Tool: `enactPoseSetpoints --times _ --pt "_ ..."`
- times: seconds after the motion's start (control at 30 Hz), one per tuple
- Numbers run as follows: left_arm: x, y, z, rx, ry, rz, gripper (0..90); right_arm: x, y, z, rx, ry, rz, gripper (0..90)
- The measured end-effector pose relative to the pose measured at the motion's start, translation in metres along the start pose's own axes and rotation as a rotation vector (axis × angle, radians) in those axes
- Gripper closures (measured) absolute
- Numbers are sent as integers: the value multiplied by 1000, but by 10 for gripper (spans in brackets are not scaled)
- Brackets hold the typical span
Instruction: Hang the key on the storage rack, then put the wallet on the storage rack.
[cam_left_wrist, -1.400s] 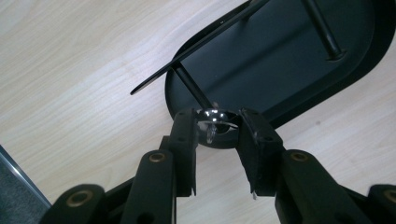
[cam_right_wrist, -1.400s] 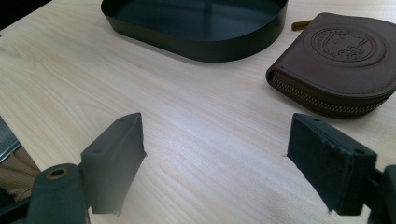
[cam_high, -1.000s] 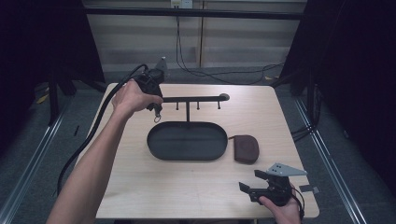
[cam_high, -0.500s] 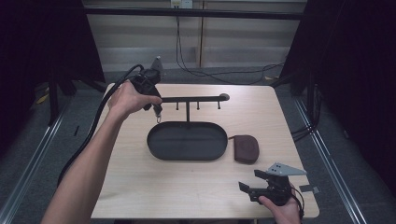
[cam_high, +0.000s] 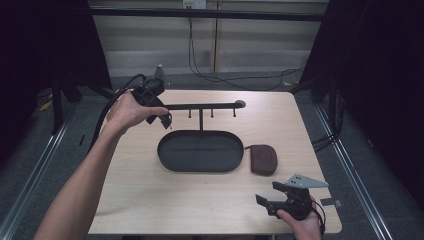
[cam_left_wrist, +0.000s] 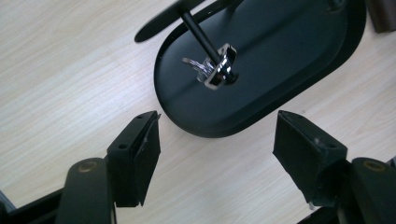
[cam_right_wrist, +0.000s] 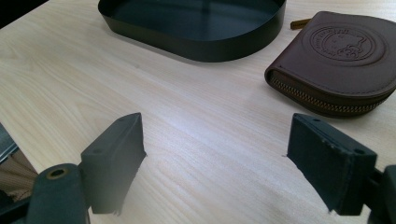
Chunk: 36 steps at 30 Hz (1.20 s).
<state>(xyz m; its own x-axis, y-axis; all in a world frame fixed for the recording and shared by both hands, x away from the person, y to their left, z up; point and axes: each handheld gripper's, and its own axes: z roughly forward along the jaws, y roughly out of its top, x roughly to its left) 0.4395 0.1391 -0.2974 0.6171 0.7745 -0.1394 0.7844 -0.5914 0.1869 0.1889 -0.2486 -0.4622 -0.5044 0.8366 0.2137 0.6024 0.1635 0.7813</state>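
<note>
Left gripper (cam_left_wrist: 215, 140) held open above the light wooden table (cam_left_wrist: 60, 70), looking down on a black oval tray (cam_left_wrist: 280, 70).

Its two black jaws stand wide apart with nothing between them but bare wood and the tray's near rim, which curves into the gap just beyond the fingertips (cam_left_wrist: 144, 135). Farther out, past the gap and slightly toward the left finger, a thin black peg (cam_left_wrist: 198, 32) crosses over the tray, and a shiny metal key ring (cam_left_wrist: 219, 67) with keys hangs on it. A blurred dark bar (cam_left_wrist: 163, 21) lies beyond the left finger, and a brown object's corner (cam_left_wrist: 383, 14) sits far beyond the right finger.
</note>
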Motion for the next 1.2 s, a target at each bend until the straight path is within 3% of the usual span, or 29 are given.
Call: enactPoseSetpoints --times 0.1,0.2,0.3,0.37,0.5,0.53,0.83,0.87,0.93,1.03,1.13,1.2 --pt "2 -7 -2 -31 -16 0 285 0 0 0 1 0 0 182" --pt "4 -11 -2 -22 -22 0 268 1 0 0 4 -1 -1 182" --pt "11 -20 -3 -39 -54 -3 221 0 0 0 3 -2 2 182" --pt "12 -26 -3 -59 -69 22 166 0 0 1 5 -2 2 182" --pt "15 -35 -2 -97 -81 36 175 1 0 1 4 -4 1 182" --pt "17 -42 -1 -112 -105 65 168 1 0 1 4 -5 2 182" --pt "20 -67 4 -196 -80 85 177 1 0 1 4 -5 2 182" --pt "22 -72 6 -220 -72 111 176 0 0 1 3 -4 2 182" --pt "23 -78 8 -240 -93 113 177 0 0 1 2 -5 3 182" --pt "24 -83 9 -263 -92 122 176 0 1 1 0 -6 6 182" --pt "27 -91 11 -288 -77 122 176 -1 1 2 3 -6 10 182" --pt "29 -96 12 -309 -80 99 178 -1 1 2 5 -8 10 182"
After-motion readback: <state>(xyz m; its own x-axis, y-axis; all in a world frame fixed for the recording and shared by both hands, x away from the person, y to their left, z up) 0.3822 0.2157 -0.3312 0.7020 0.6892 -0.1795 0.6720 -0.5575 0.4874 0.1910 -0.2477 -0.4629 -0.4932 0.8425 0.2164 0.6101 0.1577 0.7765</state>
